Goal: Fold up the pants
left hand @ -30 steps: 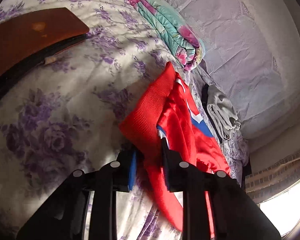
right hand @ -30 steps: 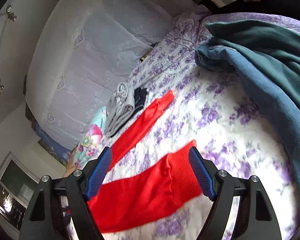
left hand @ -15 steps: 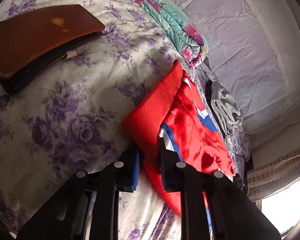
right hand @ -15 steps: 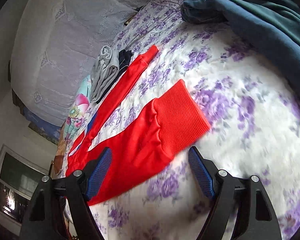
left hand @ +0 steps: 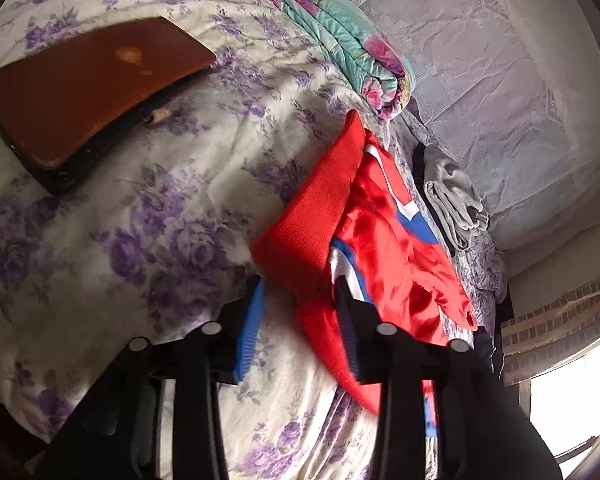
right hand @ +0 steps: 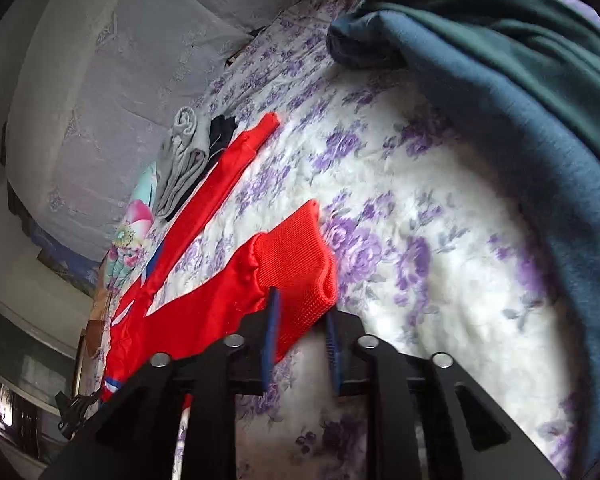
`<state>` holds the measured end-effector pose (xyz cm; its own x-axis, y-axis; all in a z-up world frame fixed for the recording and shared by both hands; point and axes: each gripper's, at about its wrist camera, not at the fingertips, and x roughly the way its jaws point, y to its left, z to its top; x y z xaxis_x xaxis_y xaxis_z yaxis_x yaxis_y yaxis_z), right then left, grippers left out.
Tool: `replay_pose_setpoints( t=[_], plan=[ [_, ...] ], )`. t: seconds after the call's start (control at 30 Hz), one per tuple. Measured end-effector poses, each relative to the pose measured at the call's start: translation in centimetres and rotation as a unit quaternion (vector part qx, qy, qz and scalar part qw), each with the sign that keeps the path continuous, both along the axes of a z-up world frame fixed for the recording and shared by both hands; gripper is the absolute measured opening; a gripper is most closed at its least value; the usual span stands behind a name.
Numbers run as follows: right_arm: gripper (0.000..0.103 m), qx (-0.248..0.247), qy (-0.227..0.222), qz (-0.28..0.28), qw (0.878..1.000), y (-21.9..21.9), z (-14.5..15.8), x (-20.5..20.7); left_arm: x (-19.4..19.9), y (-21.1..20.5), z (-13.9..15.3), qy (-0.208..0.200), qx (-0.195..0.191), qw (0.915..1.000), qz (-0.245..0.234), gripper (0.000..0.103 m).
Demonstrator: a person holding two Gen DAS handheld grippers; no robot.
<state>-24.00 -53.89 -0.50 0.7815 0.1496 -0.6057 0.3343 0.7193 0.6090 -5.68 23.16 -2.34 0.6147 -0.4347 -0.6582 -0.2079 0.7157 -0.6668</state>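
The right tool point(right hand: 300, 320) is closing around the cuff point(right hand: 300, 264); the pants point(right hand: 204, 312) are stretching away ahead-left toward the left tool point(left hand: 300, 312), which is gaping beside the waistband point(left hand: 312, 216).

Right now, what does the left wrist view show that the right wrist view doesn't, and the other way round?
Only the left wrist view shows the brown case lying on the bedspread, and the waistband of the red pants with the left gripper at its edge.

Only the right wrist view shows the teal blanket, both pant legs spread apart, and the right gripper, jaws either side of the near ribbed cuff.

Both show the red pants, the folded grey garment, the rolled floral quilt and the purple-flowered bedspread.
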Motion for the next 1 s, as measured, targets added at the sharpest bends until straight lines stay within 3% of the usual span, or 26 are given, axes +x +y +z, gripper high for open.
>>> replay_pose_setpoints(
  t=[0.03, 0.1, 0.17, 0.2, 0.37, 0.47, 0.53, 0.57, 0.63, 0.77, 0.87, 1.0],
  plan=[
    [0.055, -0.028, -0.017, -0.034, 0.999, -0.1, 1.2, -0.9, -0.3, 0.4, 0.6, -0.001, 0.015, 0.9998, 0.012, 0.055],
    [0.058, -0.096, -0.047, -0.069, 0.992, 0.5, 4.0, -1.5, -0.6, 1.0, 2.7, -0.016, 0.075, 0.9964, 0.038, 0.061],
    [0.058, -0.108, -0.079, -0.03, 0.991, 1.9, 6.0, -0.4, 0.0, 0.8, 4.8, -0.035, 0.125, 0.9905, 0.043, 0.061],
    [0.059, -0.105, -0.092, -0.005, 0.99, 3.0, 6.6, 0.6, 0.6, 0.4, 5.7, -0.043, 0.131, 0.9896, 0.041, 0.062],
    [0.072, -0.122, -0.071, 0.125, 0.982, 10.5, 5.6, 7.1, 5.2, -4.5, 7.8, -0.077, 0.124, 0.9891, -0.023, 0.069],
    [0.077, -0.11, -0.029, 0.178, 0.977, 13.9, 2.9, 10.0, 7.8, -8.9, 6.3, -0.066, 0.132, 0.9844, -0.096, 0.073],
    [0.082, -0.116, 0.01, 0.198, 0.973, 14.9, 0.7, 11.4, 9.2, -10.6, 4.3, -0.042, 0.155, 0.9802, -0.116, 0.073],
    [0.082, -0.12, 0.027, 0.201, 0.972, 15.0, -0.4, 11.8, 10.0, -10.9, 2.7, -0.019, 0.17, 0.9786, -0.114, 0.073],
    [0.085, -0.117, 0.009, 0.204, 0.972, 15.0, -0.5, 11.3, 10.6, -10.4, 1.3, -0.005, 0.161, 0.9805, -0.112, 0.073],
    [0.094, -0.124, -0.001, 0.216, 0.968, 15.7, -0.4, 10.9, 10.4, -7.8, 3.9, -0.041, 0.11, 0.9894, -0.085, 0.075],
    [0.097, -0.114, -0.01, 0.225, 0.968, 15.8, -0.5, 10.9, 11.8, -5.8, 6.0, -0.061, 0.138, 0.9875, -0.047, 0.083],
    [0.097, -0.081, -0.027, 0.222, 0.971, 14.8, -0.7, 10.8, 16.3, -5.2, 5.0, -0.037, 0.15, 0.9855, -0.069, 0.084]
  ],
)
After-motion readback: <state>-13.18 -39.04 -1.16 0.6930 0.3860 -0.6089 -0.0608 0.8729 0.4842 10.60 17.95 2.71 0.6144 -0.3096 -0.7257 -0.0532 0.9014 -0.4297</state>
